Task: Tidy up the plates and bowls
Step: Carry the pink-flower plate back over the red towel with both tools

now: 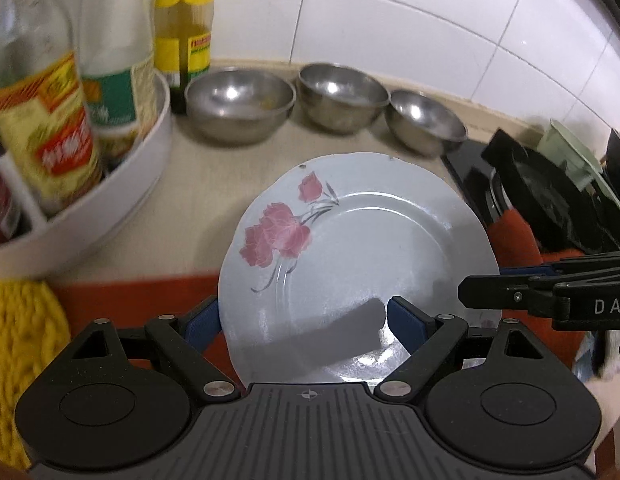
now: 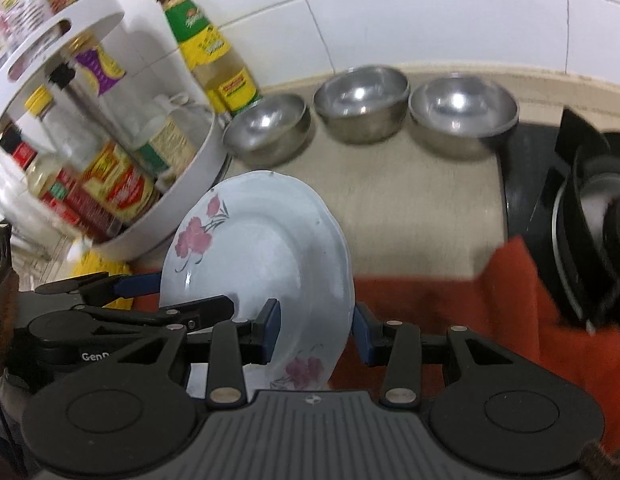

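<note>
A pale blue plate with pink flowers (image 1: 350, 248) is held off the counter, tilted; it also shows in the right wrist view (image 2: 265, 248). My left gripper (image 1: 303, 322) has one blue pad on each face of the plate's near rim and grips it. My right gripper (image 2: 316, 332) is open, its two pads either side of the plate's lower edge with a gap on the right; its fingers (image 1: 510, 294) show at the plate's right rim in the left wrist view. Three steel bowls (image 1: 239, 100) (image 1: 342, 94) (image 1: 428, 122) stand in a row by the tiled wall.
A white round rack of sauce bottles (image 1: 121, 184) stands at the left, a yellow-labelled bottle (image 1: 183, 28) behind it. A black stove with a pan (image 1: 550, 200) is at the right. A red cloth (image 2: 450, 308) and a yellow knitted mat (image 1: 21, 352) lie on the near counter.
</note>
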Tool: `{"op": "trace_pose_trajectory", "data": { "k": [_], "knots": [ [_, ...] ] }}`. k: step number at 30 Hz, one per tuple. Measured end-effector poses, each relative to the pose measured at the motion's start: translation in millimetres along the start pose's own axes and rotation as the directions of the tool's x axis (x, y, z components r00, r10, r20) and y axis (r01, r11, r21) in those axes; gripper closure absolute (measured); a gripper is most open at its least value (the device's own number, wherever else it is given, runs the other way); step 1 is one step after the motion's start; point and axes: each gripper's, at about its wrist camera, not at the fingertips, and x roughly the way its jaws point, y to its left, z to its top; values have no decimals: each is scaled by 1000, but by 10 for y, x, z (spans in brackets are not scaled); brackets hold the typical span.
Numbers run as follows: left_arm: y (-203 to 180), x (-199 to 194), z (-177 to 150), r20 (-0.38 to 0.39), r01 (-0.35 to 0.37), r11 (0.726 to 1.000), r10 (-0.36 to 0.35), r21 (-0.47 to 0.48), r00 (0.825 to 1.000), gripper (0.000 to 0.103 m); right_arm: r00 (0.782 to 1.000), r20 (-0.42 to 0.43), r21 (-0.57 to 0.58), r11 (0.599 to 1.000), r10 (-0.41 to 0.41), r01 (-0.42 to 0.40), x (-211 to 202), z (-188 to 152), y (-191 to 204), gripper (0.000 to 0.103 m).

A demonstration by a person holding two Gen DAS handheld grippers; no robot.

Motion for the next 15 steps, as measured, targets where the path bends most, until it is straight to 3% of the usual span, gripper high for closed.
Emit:
{"op": "trace_pose_trajectory", "data": {
  "k": [11,15],
  "knots": [
    [-15,-234,-445,-47,-2,1000,2,-2,999,13,992,-120,-16,999,32,-34,-104,-423,76,66],
    [-4,-265,-569,-79,9,1000,-9,1,997,19,985,-170,-55,998,16,-26,-107,-541,161,66]
  ]
}}
